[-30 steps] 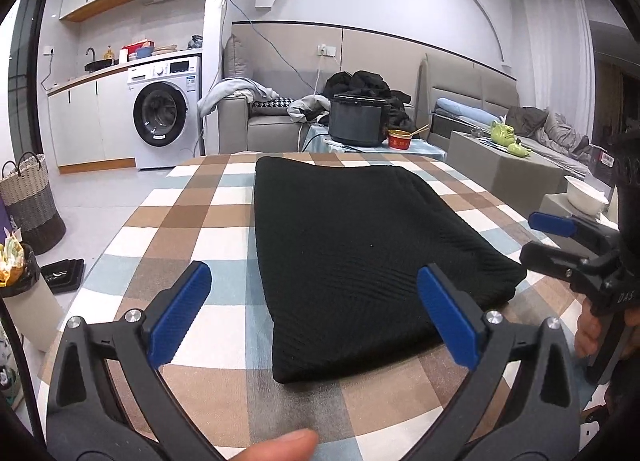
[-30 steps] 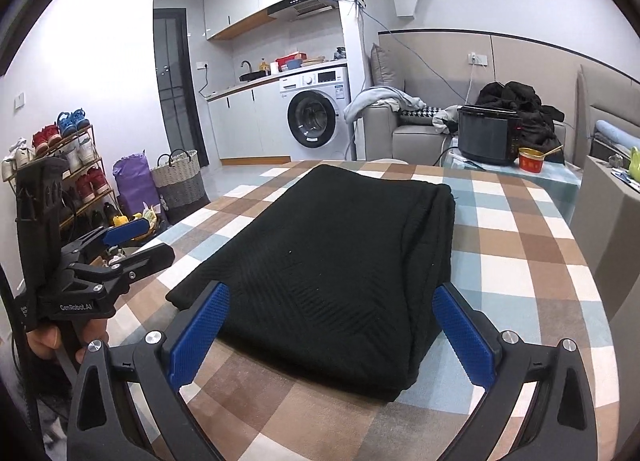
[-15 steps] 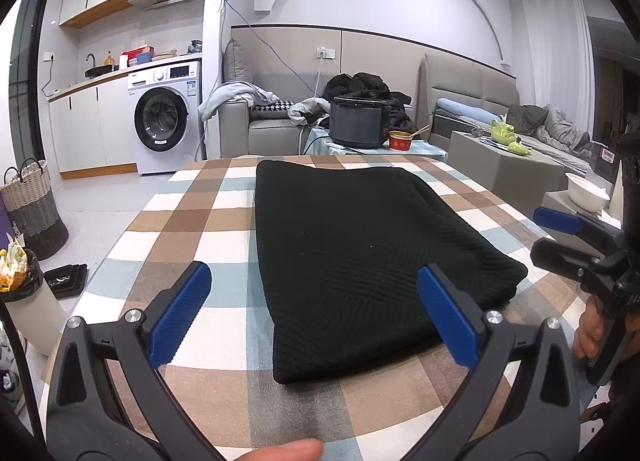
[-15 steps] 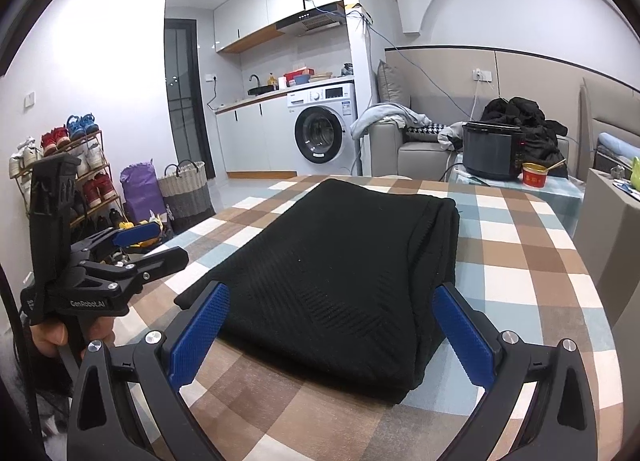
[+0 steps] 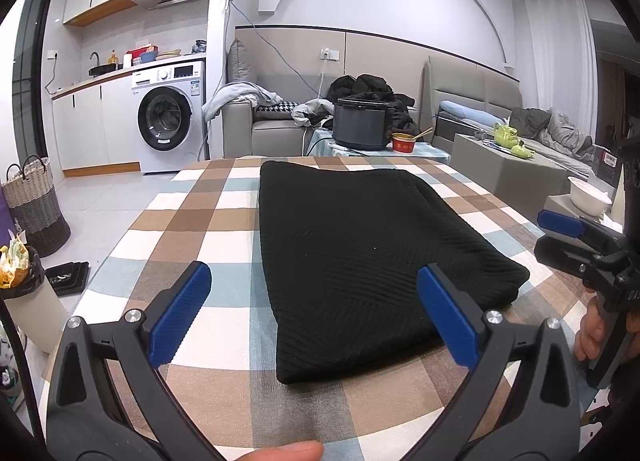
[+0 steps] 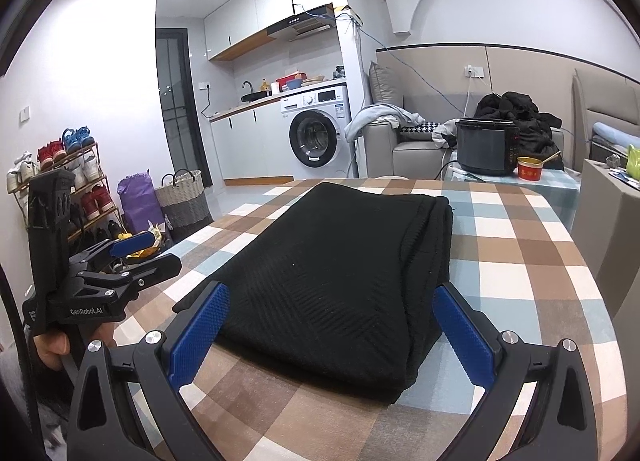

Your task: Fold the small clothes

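Two tongs spread wide, gripping nothing: left gripper [image 5: 314, 319] and right gripper [image 6: 330, 335] (both held off the checked tablecloth [image 5: 192, 229]). Black garment [image 6: 340, 273] lying folded just ahead, between them. Folding seemingly done; perhaps one more halving left.

folded garment [image 5: 360, 253] on table [image 5: 192, 221] | cooker [image 5: 362, 123] behind table

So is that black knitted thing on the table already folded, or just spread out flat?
Folded. The black knit garment lies as a neat rectangle, and its right edge shows stacked layers in the right wrist view. Neither gripper touches it.
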`<state>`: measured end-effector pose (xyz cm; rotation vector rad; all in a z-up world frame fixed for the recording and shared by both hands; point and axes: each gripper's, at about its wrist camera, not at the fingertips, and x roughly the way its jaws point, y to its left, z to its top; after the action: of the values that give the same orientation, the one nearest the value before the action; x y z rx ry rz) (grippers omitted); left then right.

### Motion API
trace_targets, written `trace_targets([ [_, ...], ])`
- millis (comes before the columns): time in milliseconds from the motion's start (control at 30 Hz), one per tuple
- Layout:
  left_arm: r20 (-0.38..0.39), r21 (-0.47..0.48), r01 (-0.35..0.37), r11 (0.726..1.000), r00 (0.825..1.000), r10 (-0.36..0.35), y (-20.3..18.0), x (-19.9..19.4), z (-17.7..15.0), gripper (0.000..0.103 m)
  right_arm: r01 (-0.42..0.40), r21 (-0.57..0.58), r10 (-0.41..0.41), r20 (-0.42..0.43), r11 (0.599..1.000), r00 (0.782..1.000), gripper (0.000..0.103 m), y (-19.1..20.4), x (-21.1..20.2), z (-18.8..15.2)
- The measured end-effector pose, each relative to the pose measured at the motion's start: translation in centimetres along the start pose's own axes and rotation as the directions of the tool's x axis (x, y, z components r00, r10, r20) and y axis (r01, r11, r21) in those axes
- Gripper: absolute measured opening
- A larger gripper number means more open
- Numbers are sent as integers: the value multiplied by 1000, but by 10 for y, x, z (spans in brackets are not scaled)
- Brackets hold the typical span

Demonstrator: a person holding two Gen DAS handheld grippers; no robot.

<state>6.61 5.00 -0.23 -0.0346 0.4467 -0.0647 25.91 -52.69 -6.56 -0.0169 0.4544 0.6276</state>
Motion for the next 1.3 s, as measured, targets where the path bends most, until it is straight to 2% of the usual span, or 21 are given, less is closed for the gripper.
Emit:
trace_targets([
  [1300, 0, -2, 0, 1000, 1000, 0, 1, 0, -1, 102, 4, 0, -4, -1, 1000, 1000, 103, 2, -1, -1],
])
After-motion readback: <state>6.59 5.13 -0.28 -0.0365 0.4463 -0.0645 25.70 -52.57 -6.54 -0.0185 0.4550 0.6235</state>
